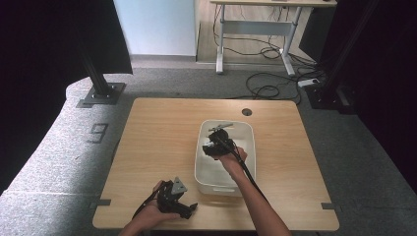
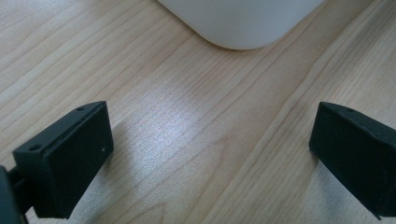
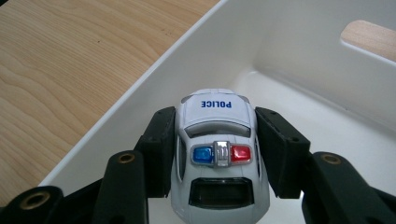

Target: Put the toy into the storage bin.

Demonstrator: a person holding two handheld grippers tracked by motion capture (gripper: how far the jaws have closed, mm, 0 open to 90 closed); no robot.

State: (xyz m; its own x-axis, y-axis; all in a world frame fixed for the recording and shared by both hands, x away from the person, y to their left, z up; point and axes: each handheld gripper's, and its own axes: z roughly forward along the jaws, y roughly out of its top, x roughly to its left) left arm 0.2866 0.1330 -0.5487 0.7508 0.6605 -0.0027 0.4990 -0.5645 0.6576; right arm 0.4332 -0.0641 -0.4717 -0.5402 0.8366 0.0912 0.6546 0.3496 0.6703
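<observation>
Toy police car [image 3: 218,163]: nearest the lens in the right gripper view, white, with "POLICE" in blue on the bonnet and a blue and red light bar on the roof; it sits inside the white bin, over the bin's floor near one long wall.
Right hand-held gripper [image 3: 217,154]: clamped on the toy police car, one black pad pressed to each flank; in the high view it [image 1: 216,144] reaches down into the bin from the person's right hand.
White bin [image 3: 299,56]: a rectangular plastic tub with a cut-out handle in the end wall; in the high view it [image 1: 200,167] stands right of centre on the worktop.
Left hand-held gripper [image 2: 210,154]: jaws spread wide with bare wood between them and nothing held; in the high view it [image 1: 189,210] rests low at the near edge, well apart from the right one.
Worktop [image 1: 157,142]: light wood grain; a rounded corner of the white bin [image 2: 243,23] lies just ahead of the left hand-held gripper.
</observation>
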